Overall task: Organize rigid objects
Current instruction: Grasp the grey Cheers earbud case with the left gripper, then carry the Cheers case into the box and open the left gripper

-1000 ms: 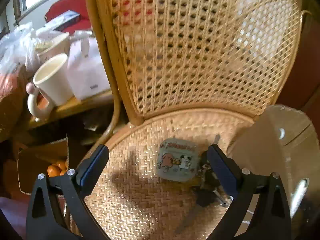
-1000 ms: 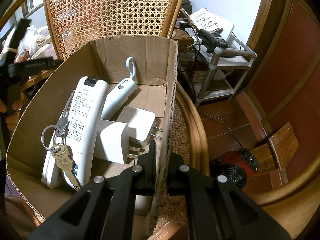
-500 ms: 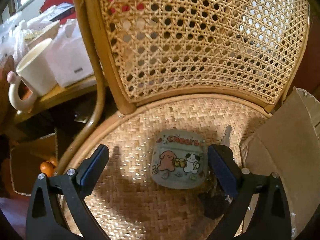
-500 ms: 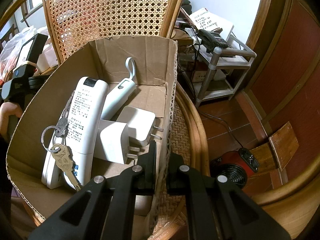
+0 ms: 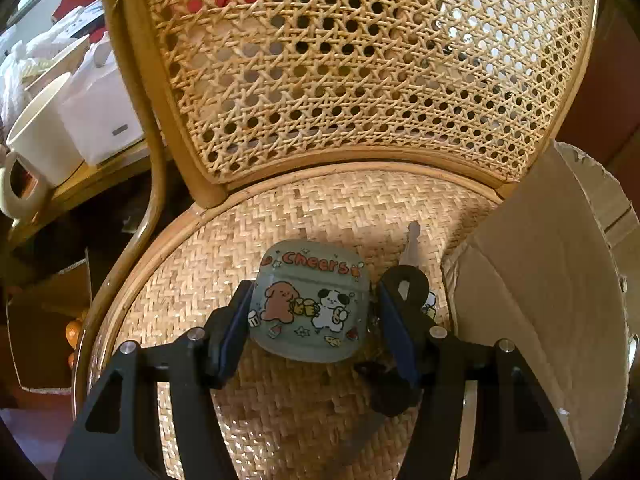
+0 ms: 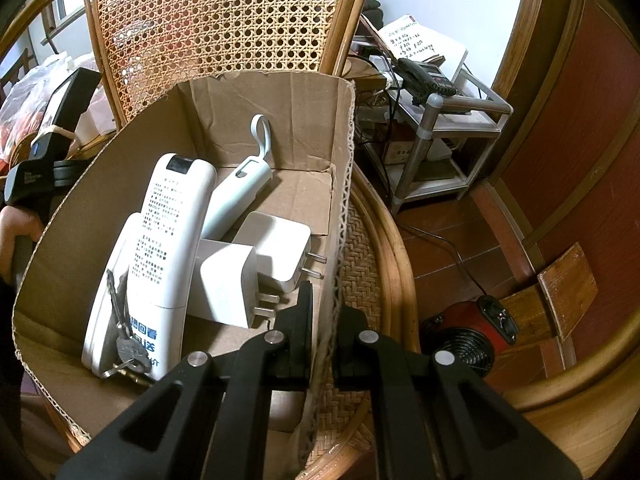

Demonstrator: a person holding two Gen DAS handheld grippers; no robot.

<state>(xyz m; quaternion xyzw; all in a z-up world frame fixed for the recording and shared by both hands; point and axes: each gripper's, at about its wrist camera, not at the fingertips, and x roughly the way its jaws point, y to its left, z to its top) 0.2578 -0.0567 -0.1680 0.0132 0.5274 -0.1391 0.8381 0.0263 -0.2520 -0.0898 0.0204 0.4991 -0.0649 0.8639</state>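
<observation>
A pale blue earbud case (image 5: 310, 302) with cartoon dogs and "Cheers" lies on the woven rattan chair seat (image 5: 224, 252). My left gripper (image 5: 312, 320) has a finger on each side of it, closed in to its sides. A black key bunch (image 5: 404, 284) lies just right of it, partly behind the right finger. My right gripper (image 6: 322, 316) is shut on the right wall of the cardboard box (image 6: 342, 184). The box holds a white remote (image 6: 168, 236), a light blue device (image 6: 240, 192), two white chargers (image 6: 248, 268) and keys (image 6: 126, 344).
The box wall (image 5: 532, 300) stands right of the case on the seat. The cane chair back (image 5: 360, 60) rises behind. A cream mug (image 5: 40, 152) and a white box (image 5: 100, 112) sit on a side table at left. A metal rack (image 6: 440, 128) and a fan (image 6: 460, 344) are right of the chair.
My left gripper has moved down and forward to the earbud case, and its fingers have narrowed from wide open to its sides. The right gripper still holds the box wall; the box tilted slightly.
</observation>
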